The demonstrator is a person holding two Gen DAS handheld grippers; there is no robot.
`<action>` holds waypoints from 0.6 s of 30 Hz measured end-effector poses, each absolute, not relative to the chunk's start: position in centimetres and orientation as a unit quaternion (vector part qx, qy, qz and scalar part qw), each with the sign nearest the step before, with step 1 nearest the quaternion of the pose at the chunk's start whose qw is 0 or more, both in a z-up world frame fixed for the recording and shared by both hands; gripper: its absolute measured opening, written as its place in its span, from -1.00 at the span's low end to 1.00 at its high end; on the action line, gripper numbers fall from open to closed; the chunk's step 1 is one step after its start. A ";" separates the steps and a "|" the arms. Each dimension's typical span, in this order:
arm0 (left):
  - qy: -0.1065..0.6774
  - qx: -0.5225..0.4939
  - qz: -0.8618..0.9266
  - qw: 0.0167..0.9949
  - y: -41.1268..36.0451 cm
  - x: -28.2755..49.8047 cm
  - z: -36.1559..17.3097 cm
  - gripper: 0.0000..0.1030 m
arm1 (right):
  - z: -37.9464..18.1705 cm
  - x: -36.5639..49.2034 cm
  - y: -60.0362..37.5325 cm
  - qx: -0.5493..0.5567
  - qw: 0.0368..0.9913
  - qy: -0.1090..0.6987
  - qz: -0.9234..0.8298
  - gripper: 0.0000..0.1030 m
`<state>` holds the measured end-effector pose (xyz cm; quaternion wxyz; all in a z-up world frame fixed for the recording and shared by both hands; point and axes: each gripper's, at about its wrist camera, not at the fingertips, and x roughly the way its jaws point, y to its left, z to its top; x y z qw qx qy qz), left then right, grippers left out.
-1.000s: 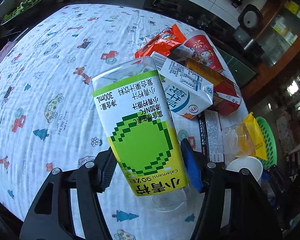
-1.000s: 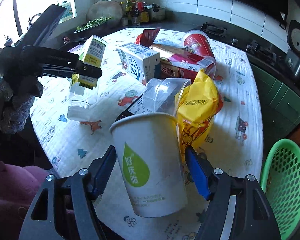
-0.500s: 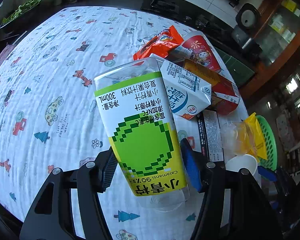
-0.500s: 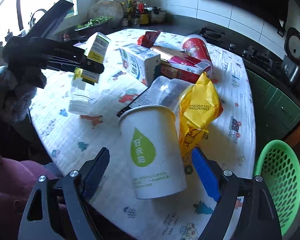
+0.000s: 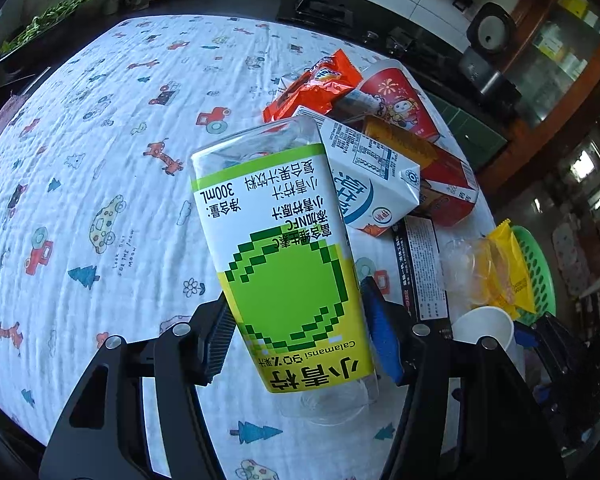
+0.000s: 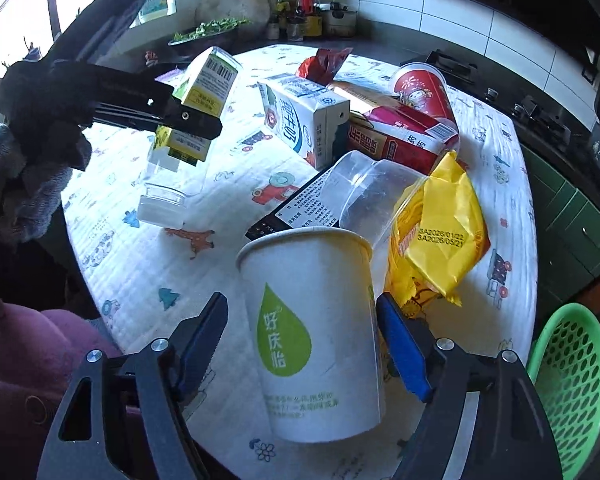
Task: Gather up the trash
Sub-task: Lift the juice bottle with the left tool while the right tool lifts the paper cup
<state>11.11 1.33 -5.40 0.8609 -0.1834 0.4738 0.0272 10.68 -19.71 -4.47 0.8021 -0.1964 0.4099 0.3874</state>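
Observation:
My left gripper (image 5: 298,332) is shut on a clear juice bottle with a green and yellow label (image 5: 280,256), held cap-down above the table; it also shows in the right wrist view (image 6: 196,120). My right gripper (image 6: 302,340) has its jaws around a white paper cup with a green drop logo (image 6: 316,328), which stands upright; the left jaw stands slightly off the cup wall. The cup also shows in the left wrist view (image 5: 486,330). A green mesh basket (image 6: 572,376) stands off the table's right edge.
On the patterned tablecloth (image 5: 100,160) lies a trash pile: a milk carton (image 6: 304,120), a red box (image 6: 400,140), a red printed cup (image 6: 420,88), an orange wrapper (image 5: 320,80), a clear plastic cup (image 6: 368,196), a yellow packet (image 6: 440,236), a black card (image 6: 300,208).
The right gripper's view has closed in on the paper cup and tilted slightly. The left gripper holds the bottle almost still, drifting a little.

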 end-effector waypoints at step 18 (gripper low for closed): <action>0.440 -0.155 -0.059 0.882 -1.8 10.0 0.0 0.11 | 0.4 7.3 -23.0 -0.079 0.842 0.371 0.383 0.19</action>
